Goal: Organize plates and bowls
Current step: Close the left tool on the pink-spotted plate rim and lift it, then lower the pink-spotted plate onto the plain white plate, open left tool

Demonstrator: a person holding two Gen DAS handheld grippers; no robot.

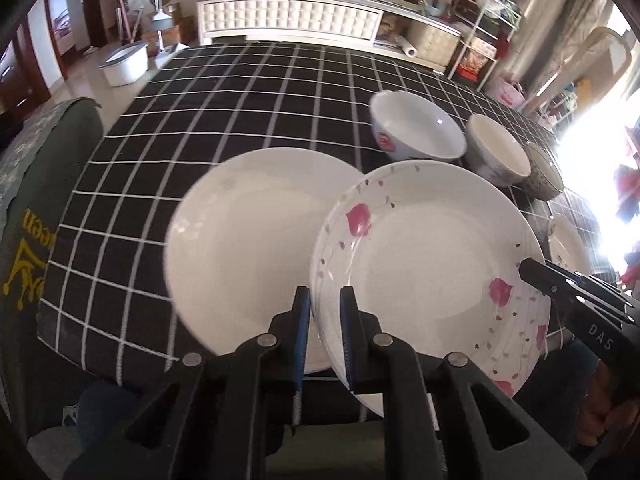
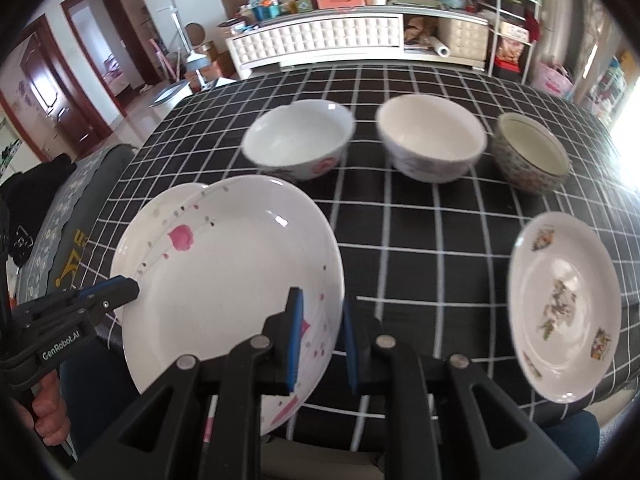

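Table (image 1: 248, 92), draped in a black cloth with a white grid, carries all the crockery.

White round plate with pink flower prints (image 1: 432, 264) is the largest item in play. It is tilted and raised off the cloth, held at two opposite rim points. In the left wrist view it overlaps the right edge of a plain white round plate (image 1: 248, 248), which lies flat on the cloth; whether the two touch cannot be told.

White oval dish with small coloured motifs (image 2: 564, 304) lies near the table's right front edge, well apart from the flowered plate.

Three bowls stand upright in a row behind the plates: a white bowl with a pink mark on its side (image 2: 300, 140), a plain cream-white bowl (image 2: 432, 136) just beside it, and a patterned grey bowl with a pale inside (image 2: 532, 152) at the right end.

Left gripper (image 1: 325, 332): blue-padded fingers closed on the flowered plate's near-left rim, the rim running between the pads.

Right gripper (image 2: 321, 340): fingers closed on the same plate's right rim, one pad over the inner face, the other beneath the edge.

A person's hand (image 2: 50, 412) grasps the left gripper's handle.
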